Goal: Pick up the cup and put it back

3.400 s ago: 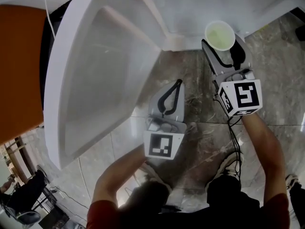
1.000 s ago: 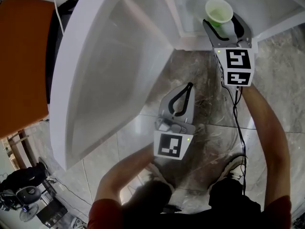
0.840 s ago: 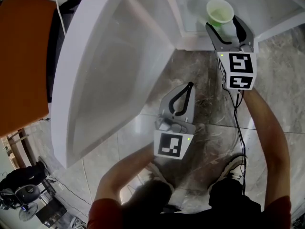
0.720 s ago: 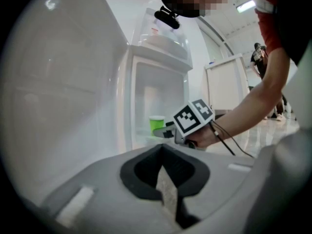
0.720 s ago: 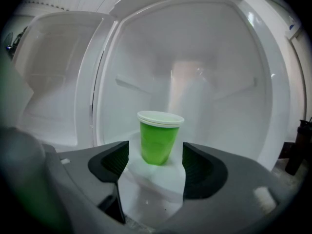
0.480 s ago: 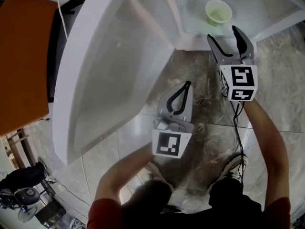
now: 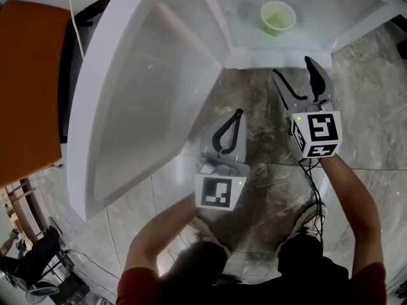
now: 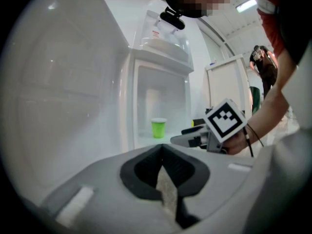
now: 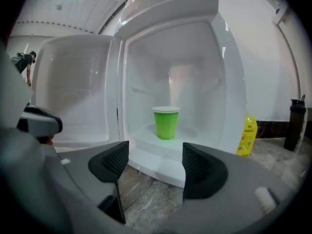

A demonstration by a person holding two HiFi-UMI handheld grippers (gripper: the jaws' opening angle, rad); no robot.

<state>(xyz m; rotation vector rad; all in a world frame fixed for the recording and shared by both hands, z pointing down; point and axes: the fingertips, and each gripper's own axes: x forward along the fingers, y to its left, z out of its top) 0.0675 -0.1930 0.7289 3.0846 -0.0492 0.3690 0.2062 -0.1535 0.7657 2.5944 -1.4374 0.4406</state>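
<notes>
Green cup (image 9: 166, 123): likely light, crushable; hold mid-wall gently.
Right claw (image 9: 152, 164): spread, empty.
Left claw (image 8: 163, 167): pressed together, empty.

cup (image 7: 278, 16), upper right of the head view: light green. fridge (image 7: 331, 5): white throughout. floor (image 7: 267, 196): grey-brown marble, veined pale. left gripper (image 7: 236, 113), right gripper (image 7: 292, 68): grey bodies, black pads. marker cubes (image 7: 316, 134): patterned in black-and-white squares. panel (image 7: 28, 88), left edge: orange. sign (image 9: 248, 134): yellow.
</notes>
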